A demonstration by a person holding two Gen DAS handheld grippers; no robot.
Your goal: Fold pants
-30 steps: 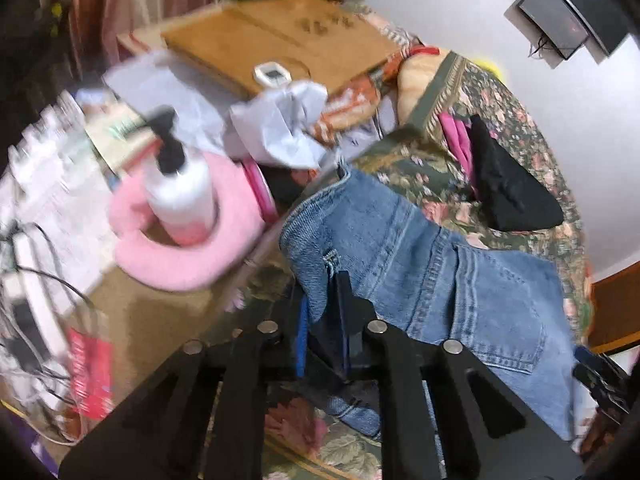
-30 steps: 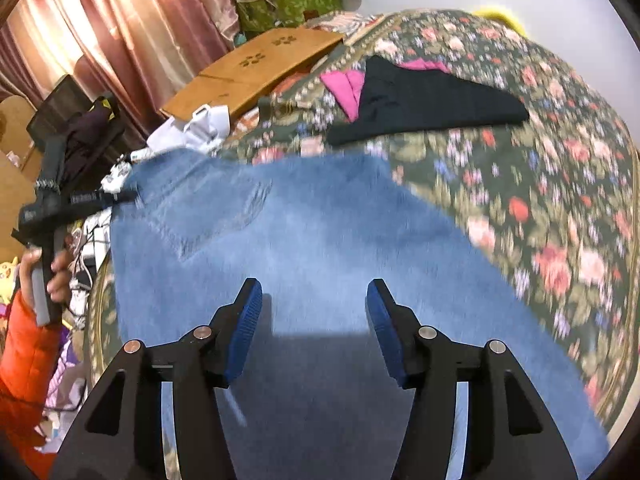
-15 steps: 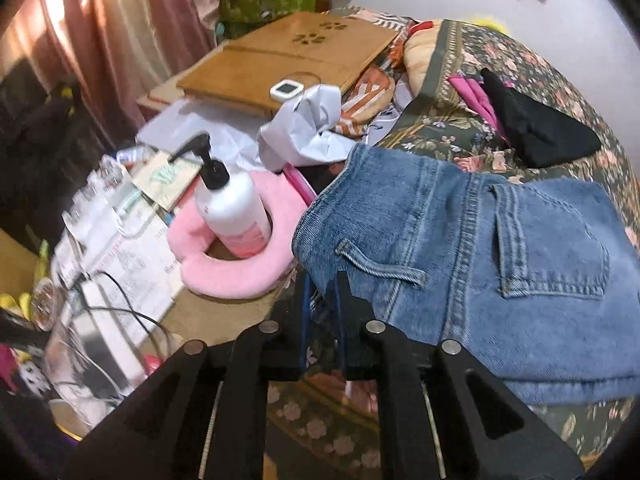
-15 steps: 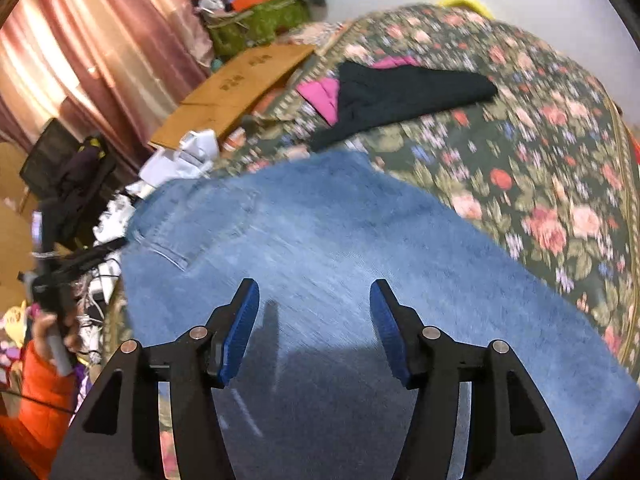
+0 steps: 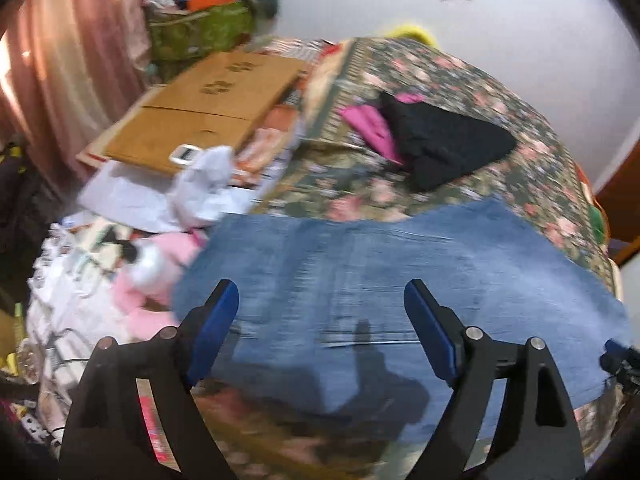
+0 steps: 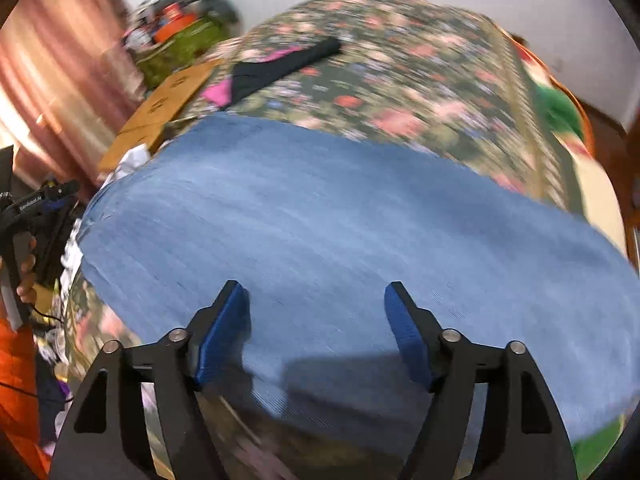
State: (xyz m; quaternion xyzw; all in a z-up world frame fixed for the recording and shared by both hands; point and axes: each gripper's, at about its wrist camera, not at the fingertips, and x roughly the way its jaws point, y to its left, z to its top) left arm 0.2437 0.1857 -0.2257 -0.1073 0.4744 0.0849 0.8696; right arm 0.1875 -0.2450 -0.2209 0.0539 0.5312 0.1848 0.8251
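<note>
Blue denim pants [image 5: 380, 280] lie flat across the near part of a floral bedspread [image 5: 460, 80]. They also fill the right wrist view [image 6: 340, 220]. My left gripper [image 5: 320, 316] is open and empty, hovering above the waist end of the pants. My right gripper [image 6: 316, 320] is open and empty, hovering above the leg part. The left gripper shows at the left edge of the right wrist view [image 6: 36, 204], held in a hand. Both views are motion-blurred.
Black and pink clothes [image 5: 440, 144] lie further back on the bed. Left of the bed is clutter: a cardboard sheet [image 5: 208, 104], white paper [image 5: 200, 184], a pink cushion [image 5: 160, 264]. A green bag [image 5: 200, 28] and pink curtain [image 5: 60, 60] stand behind.
My left gripper has let go of the waistband, opened and pulled back and up. The pants now lie flat on the bed. My right gripper stayed open and swung right.
</note>
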